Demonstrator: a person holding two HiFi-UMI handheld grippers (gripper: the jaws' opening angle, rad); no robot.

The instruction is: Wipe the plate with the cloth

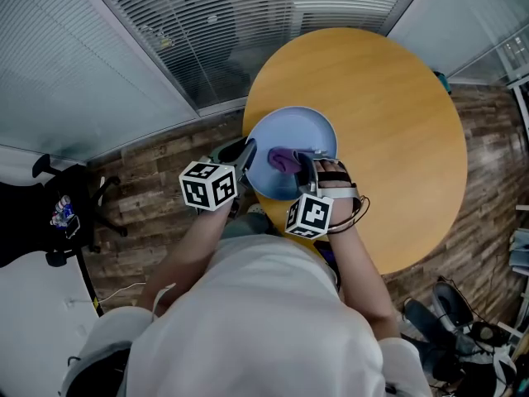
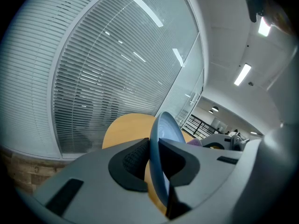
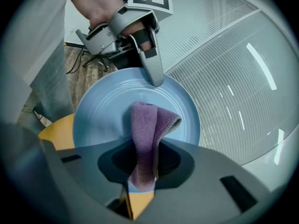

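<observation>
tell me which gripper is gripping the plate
The left gripper, its jaws shut on the blue plate's rim. The right gripper pinches the purple cloth instead.

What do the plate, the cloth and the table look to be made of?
Plate: likely glazed ceramic, possibly melamine; smooth pale-blue surface with a soft sheen and faint concentric rings.
Cloth: purple microfibre or terry, matte; fuzzy nap, and it folds limply.
Table: wood-look top, probably laminate or veneer; even light-brown colour with a low sheen.
</observation>
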